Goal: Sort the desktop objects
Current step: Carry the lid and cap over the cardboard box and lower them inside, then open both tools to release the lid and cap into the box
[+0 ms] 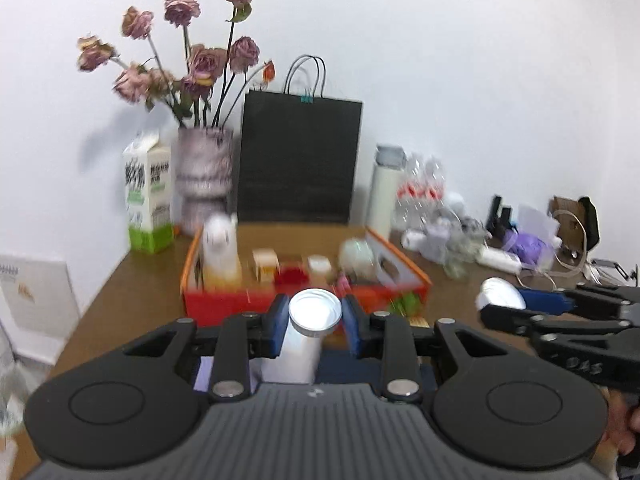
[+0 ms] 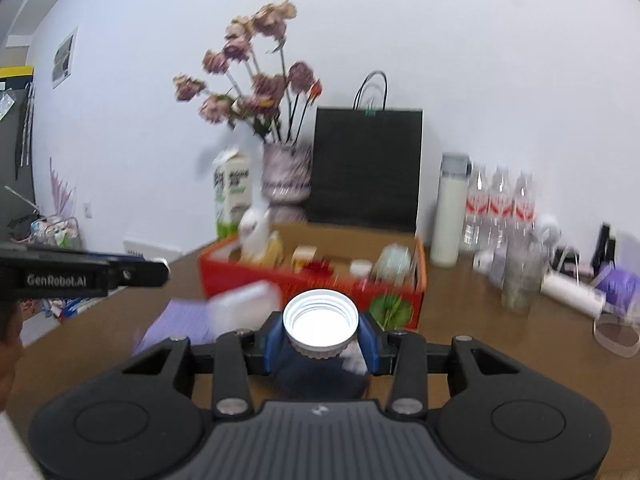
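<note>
Left wrist view
- Left gripper (image 1: 315,322): blue pads closed part-way on a white bottle (image 1: 302,346), clamping it just under its silvery-rimmed mouth; the bottle stands upright between the fingers.
- Right gripper (image 1: 502,306): reaches in from the right edge, holding a white cap (seen side-on).
- Red box (image 1: 224,300): just beyond the bottle on the brown desk (image 1: 132,280), already holding a white figurine (image 1: 219,250) and several small blurred items.
- Behind: milk carton (image 1: 148,196), vase (image 1: 204,176) of dried roses, black bag (image 1: 298,164).

Right wrist view
- Right gripper (image 2: 320,334): pads part-way closed on the ribbed white cap (image 2: 320,320), its open side facing the camera.
- Left gripper (image 2: 132,274): enters from the left edge; what it holds is not clear here (only a blurred pale shape nearby).
- Red box (image 2: 248,276): ahead of the cap, with water bottles (image 2: 500,208) to the right against the wall.

Step in hand
- Judgement: bottle and cap are both gripped and off the desk, near each other in front of the box; this looks like carrying, either to join them or to drop them in.

Next move
- Calls for: lining the cap squarely over the bottle mouth (bottle kept upright), or else clearing the box's near wall before letting go.
</note>
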`<action>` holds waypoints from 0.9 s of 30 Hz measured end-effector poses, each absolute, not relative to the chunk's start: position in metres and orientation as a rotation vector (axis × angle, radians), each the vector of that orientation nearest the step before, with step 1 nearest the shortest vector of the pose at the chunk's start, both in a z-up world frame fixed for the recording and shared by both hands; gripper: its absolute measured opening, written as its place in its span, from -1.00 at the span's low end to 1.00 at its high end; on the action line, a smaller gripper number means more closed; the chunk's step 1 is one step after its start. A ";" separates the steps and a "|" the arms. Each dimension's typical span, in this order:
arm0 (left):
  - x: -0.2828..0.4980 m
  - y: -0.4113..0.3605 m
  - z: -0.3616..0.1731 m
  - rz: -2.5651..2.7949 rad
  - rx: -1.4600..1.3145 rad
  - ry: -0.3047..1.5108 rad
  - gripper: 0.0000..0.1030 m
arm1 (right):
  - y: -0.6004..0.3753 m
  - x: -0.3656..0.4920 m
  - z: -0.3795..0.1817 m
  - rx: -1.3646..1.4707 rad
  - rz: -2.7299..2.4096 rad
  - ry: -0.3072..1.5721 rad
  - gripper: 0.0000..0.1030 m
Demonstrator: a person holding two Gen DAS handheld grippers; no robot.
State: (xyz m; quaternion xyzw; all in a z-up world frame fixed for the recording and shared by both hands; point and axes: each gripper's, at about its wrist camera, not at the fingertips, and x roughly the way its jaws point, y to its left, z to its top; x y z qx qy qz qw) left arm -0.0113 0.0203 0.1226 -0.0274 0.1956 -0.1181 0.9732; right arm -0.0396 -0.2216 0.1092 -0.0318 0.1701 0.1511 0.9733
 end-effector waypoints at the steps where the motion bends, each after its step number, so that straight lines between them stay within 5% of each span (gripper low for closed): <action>1: 0.009 0.022 0.127 -0.241 -0.063 0.415 -0.42 | -0.223 -0.018 0.117 -0.066 0.310 0.346 -0.25; 9: 0.177 0.016 0.113 -0.167 -0.025 0.629 -0.42 | -0.224 0.161 0.113 0.065 0.294 0.622 -0.25; 21: 0.284 -0.006 0.049 -0.108 0.036 0.856 -0.41 | -0.188 0.327 0.048 0.270 0.266 0.943 -0.21; 23: 0.293 -0.002 0.047 -0.106 -0.010 0.883 -0.13 | -0.185 0.339 0.038 0.304 0.242 0.965 0.01; 27: 0.292 0.008 0.052 -0.110 -0.025 0.860 0.00 | -0.185 0.335 0.038 0.306 0.271 0.942 0.06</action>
